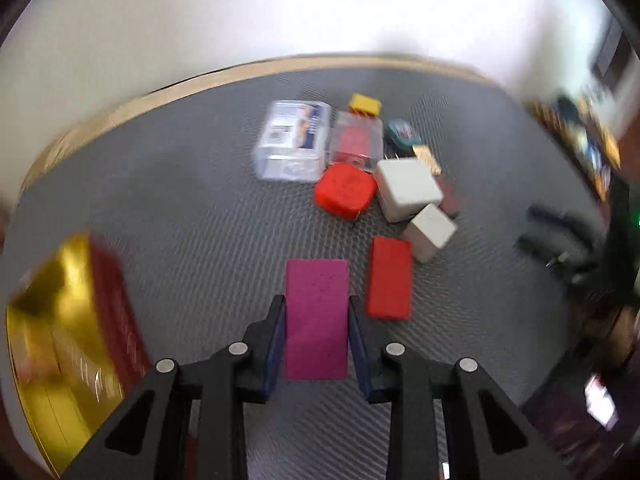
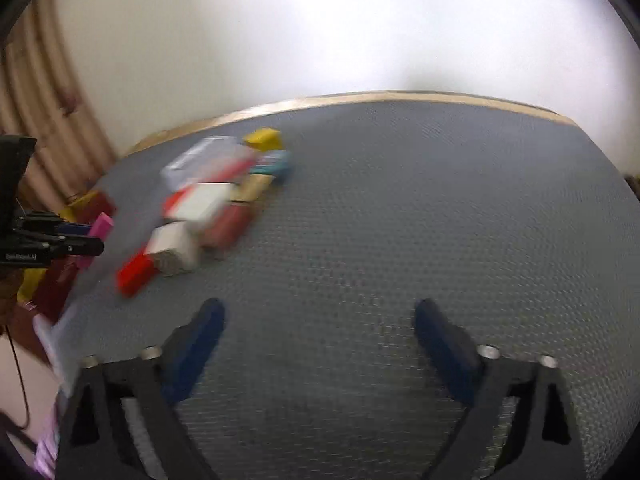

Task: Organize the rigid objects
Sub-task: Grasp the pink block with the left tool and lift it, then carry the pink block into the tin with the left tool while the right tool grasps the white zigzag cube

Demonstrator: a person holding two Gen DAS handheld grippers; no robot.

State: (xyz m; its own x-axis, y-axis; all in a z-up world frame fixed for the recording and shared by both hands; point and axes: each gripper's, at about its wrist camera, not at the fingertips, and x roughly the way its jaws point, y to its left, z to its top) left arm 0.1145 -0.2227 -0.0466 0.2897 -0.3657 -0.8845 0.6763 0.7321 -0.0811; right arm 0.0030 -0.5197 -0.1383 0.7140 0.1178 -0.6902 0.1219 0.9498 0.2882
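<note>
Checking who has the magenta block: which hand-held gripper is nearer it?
Left. The left hand-held gripper clamps the magenta block; the right hand-held gripper hangs open, well away from it.

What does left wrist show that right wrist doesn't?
Left wrist only: left gripper clamped on the magenta block, with the gold tin at its left.
Right wrist only: right gripper wide open over bare grey mat.
Both: the magenta block, the red block, and the white cubes.
</note>
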